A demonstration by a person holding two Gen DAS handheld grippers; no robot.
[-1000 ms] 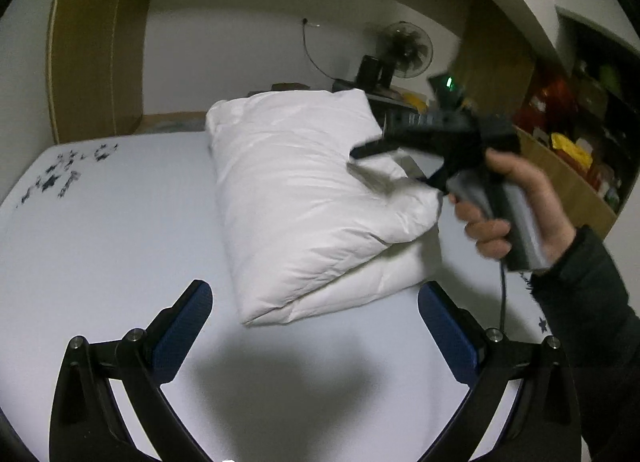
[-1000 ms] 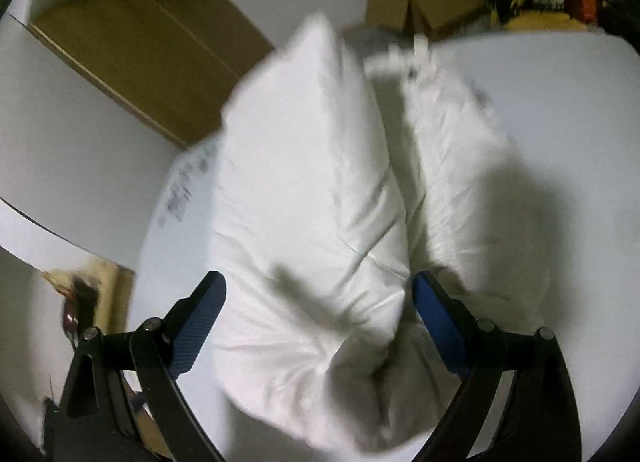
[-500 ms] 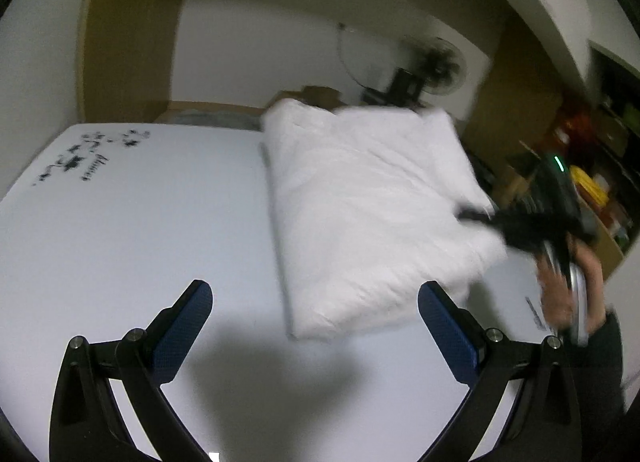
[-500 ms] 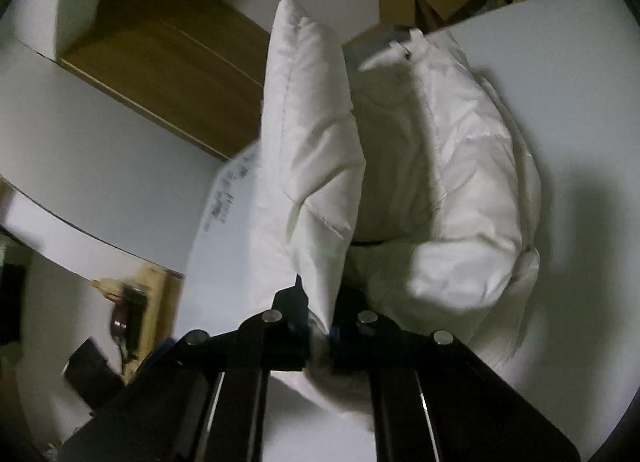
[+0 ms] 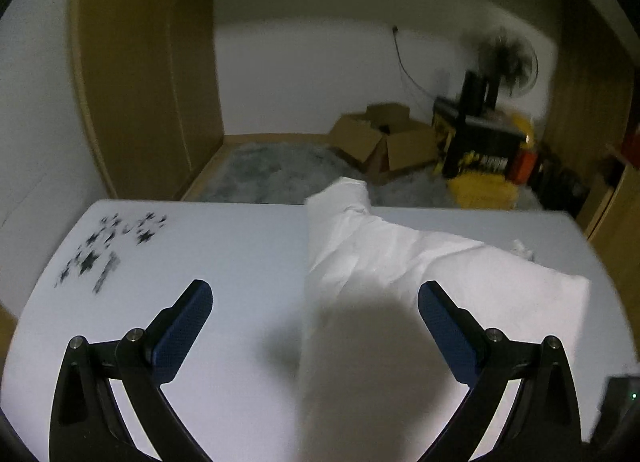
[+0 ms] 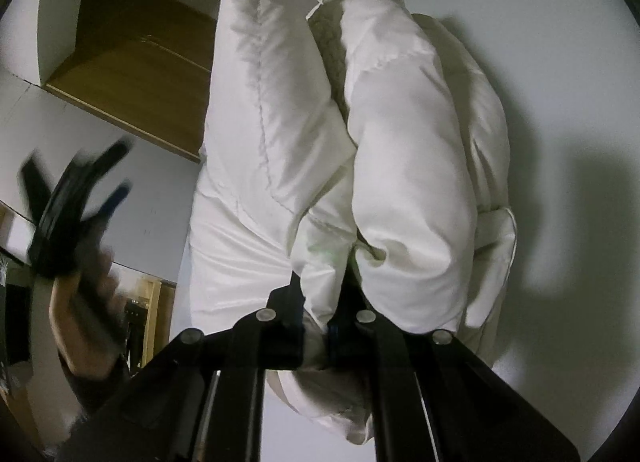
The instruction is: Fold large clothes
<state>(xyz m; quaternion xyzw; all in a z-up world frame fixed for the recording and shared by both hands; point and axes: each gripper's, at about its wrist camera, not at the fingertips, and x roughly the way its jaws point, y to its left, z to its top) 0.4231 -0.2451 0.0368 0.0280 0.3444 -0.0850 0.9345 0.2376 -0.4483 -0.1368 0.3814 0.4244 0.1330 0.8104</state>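
A puffy white padded garment [image 6: 400,149] lies folded on a white table [image 6: 560,61]. My right gripper [image 6: 320,314] is shut on a fold of its near edge, and one layer stands lifted on the left. In the left wrist view the white garment [image 5: 420,282] runs from the table's middle to the right, with a raised end at the far side. My left gripper [image 5: 316,326] is open above the table; its right finger [image 5: 444,326] hangs over the garment and its left finger [image 5: 184,326] over bare table. The left gripper [image 6: 80,189] shows blurred in a hand at the left of the right wrist view.
Black star marks [image 5: 100,250] are printed on the table's far left corner. Beyond the far edge lie a grey rug [image 5: 272,173], open cardboard boxes [image 5: 384,141], a black and yellow box [image 5: 480,149] and a fan [image 5: 508,65]. A wooden cabinet [image 5: 148,73] stands at the left.
The right gripper closed on the garment's near edge and lifted one layer. The left gripper swung away to the garment's left side, staying open.
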